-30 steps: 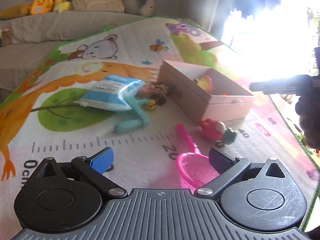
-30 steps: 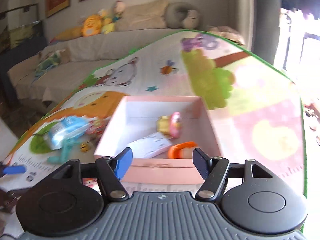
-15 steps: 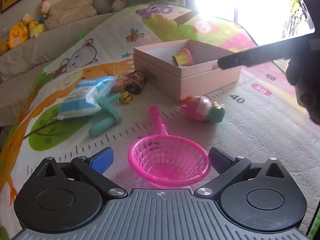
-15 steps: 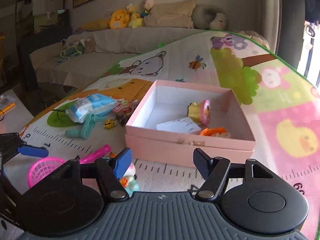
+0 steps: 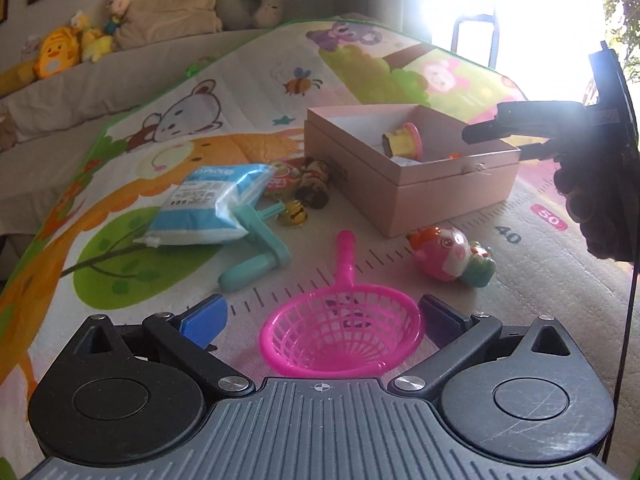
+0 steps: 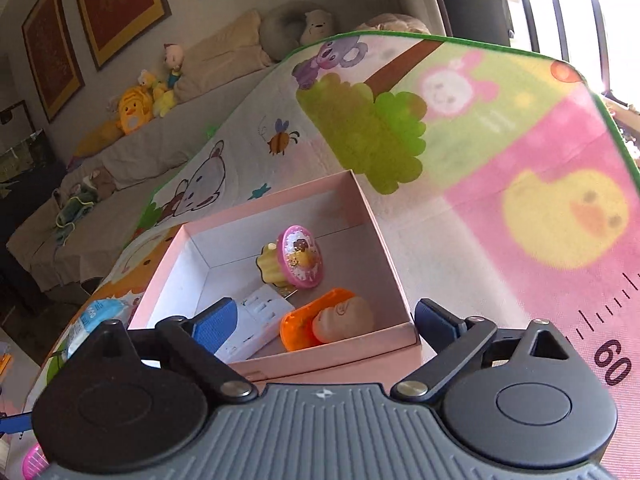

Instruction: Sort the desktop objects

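Two grippers are open and empty. The left gripper (image 5: 322,314) has the pink net (image 5: 340,334) lying between its fingers on the mat (image 5: 400,276), handle pointing away toward the box (image 5: 440,192); the right gripper (image 6: 326,326), jaws just widened, hovers over that box.

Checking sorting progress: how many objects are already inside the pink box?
3 visible in the pink box: a yellow-and-pink cupcake toy near the middle, a white power strip toward the near left, an orange doll-face toy at the near wall. Smaller things could hide beneath.
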Available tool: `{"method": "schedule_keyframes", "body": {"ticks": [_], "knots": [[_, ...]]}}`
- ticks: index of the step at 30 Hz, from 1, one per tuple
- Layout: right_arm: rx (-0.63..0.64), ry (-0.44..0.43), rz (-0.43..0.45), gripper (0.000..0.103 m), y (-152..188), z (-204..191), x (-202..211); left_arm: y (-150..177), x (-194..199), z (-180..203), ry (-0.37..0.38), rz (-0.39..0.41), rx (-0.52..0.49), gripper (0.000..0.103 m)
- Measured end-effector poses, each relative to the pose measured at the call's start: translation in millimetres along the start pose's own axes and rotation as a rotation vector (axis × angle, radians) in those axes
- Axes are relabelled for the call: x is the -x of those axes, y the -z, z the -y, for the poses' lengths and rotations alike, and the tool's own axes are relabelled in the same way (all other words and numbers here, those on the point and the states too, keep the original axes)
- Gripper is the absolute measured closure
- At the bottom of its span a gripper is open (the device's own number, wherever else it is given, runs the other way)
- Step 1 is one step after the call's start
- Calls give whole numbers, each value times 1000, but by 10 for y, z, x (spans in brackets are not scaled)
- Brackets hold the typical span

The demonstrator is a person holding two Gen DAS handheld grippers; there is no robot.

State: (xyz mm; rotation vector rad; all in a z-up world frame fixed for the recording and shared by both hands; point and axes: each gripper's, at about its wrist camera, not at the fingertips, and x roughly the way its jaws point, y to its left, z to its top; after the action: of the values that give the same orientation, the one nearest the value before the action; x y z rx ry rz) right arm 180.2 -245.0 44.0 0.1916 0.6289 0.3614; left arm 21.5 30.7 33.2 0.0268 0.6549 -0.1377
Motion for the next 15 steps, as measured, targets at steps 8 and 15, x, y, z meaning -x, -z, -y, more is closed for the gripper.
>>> {"method": "schedule_keyframes", "body": {"ticks": [8, 15], "knots": [[285, -105, -11, 6, 282, -599, 433, 56, -45, 56, 21, -23, -9, 0], [528, -185, -156, 31, 739, -1165, 375, 50, -7, 119, 9, -18, -56, 0]]}}
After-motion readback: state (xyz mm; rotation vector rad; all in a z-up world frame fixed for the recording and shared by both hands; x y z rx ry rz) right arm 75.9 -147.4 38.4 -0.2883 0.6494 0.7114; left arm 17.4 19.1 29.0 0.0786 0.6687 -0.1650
